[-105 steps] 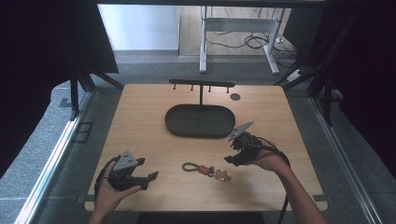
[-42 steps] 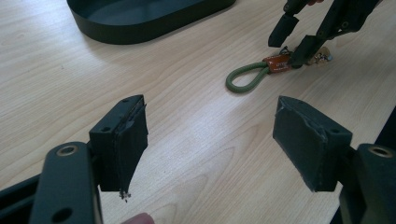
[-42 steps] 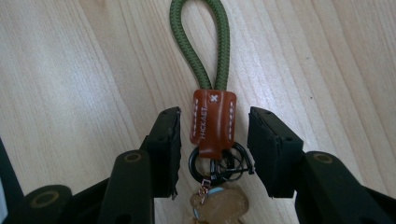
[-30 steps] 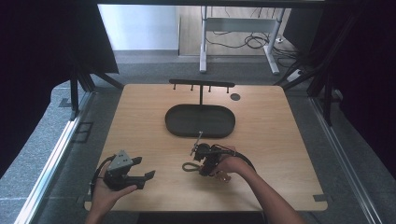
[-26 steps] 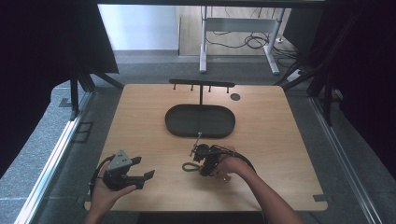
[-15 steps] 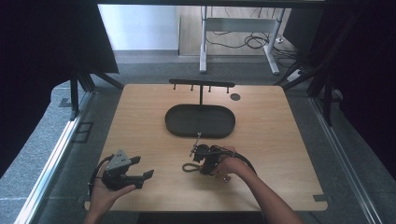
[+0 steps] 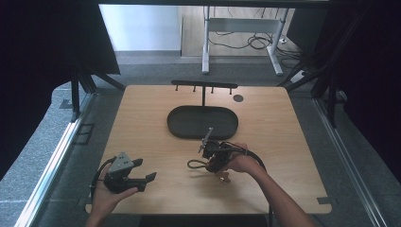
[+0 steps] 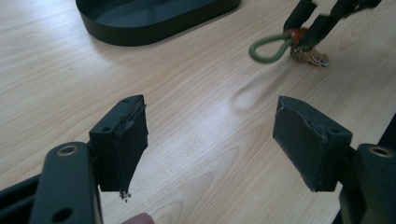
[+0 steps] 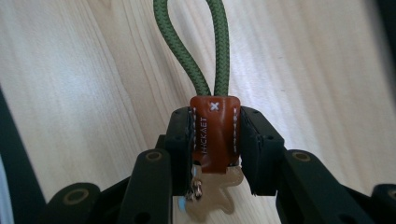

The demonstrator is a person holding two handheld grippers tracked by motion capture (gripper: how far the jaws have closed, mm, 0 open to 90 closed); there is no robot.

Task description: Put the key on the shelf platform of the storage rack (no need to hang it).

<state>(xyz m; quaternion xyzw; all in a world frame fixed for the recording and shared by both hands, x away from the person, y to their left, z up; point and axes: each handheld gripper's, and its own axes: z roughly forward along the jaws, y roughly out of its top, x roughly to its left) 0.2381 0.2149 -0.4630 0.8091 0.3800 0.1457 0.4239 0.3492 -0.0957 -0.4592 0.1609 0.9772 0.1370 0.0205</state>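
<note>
Having crossed from the far right, right gripper [image 9: 215, 149] clamped the keyring [image 9: 214, 135] near tray [image 7: 203, 122]; left gripper [image 8: 210, 140] idled wide open, pickup apparently secured.

Table top [image 7: 142, 123]: pale wood, fine straight grain in light tan streaks. Oval tray [image 7: 202, 122]: matte black all over. Rack [image 7: 204, 85] behind it: black bar, black pegs. Small disc [image 7: 238, 98] near the far edge: dark grey. Keychain cord loop [image 9: 192, 42]: olive green, woven braid pattern. Leather tab [image 9: 214, 133]: reddish-brown, white stitching down both edges, a white cross stitch at top, pale stamped lettering. Charm [image 9: 212, 192] under it: beige-tan, with a light blue speck. Right gripper [image 9: 214, 149]: black jaws. Left gripper [image 8: 210, 140]: black jaws, grey plate on top in the high view. Floor [image 7: 52, 156]: speckled dark grey carpet.
</note>
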